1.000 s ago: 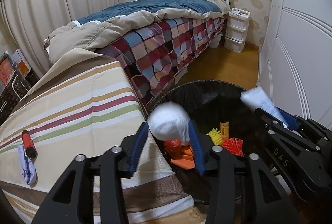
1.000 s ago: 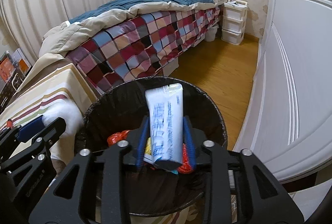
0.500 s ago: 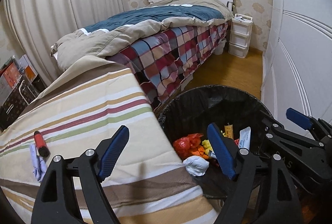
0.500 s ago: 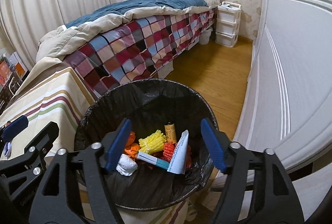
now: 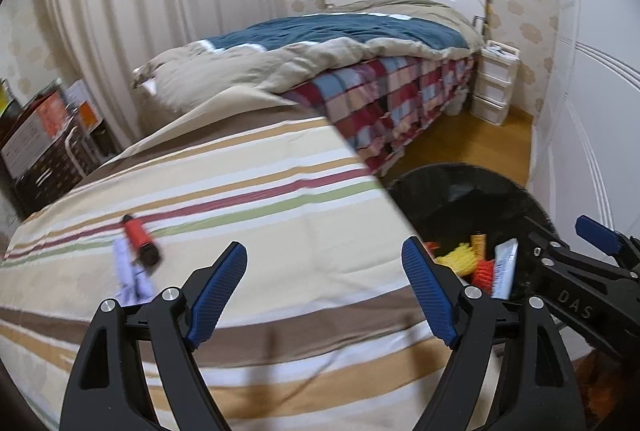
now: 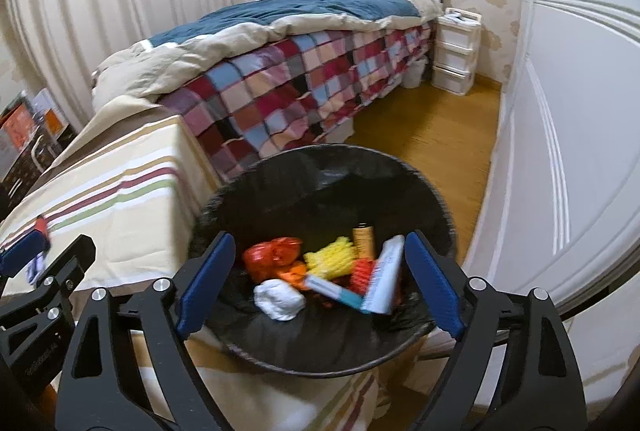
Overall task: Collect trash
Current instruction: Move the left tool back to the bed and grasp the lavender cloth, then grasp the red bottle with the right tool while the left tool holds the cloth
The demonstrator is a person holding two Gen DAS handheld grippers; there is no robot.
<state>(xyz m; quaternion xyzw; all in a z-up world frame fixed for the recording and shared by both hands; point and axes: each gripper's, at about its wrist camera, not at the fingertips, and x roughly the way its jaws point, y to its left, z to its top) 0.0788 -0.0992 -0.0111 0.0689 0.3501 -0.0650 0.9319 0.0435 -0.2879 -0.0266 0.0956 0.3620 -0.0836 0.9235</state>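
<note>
Both grippers empty and spread wide, jaws just opened: right gripper [image 6: 320,279] over the trash bin [image 6: 436,191], left gripper [image 5: 324,291] nearer the red marker [image 5: 138,237] lying up-left on the striped cloth [image 5: 280,199], long axis roughly pointing away.

Both grippers released: left gripper [image 5: 324,267] jaws have opened, white paper wad [image 6: 279,299] now in bin [image 6: 420,183]; right gripper [image 6: 318,265] jaws have just been opening, white tube [image 6: 383,281] dropped in. Left view shifted to striped cloth [image 5: 260,199]
</note>
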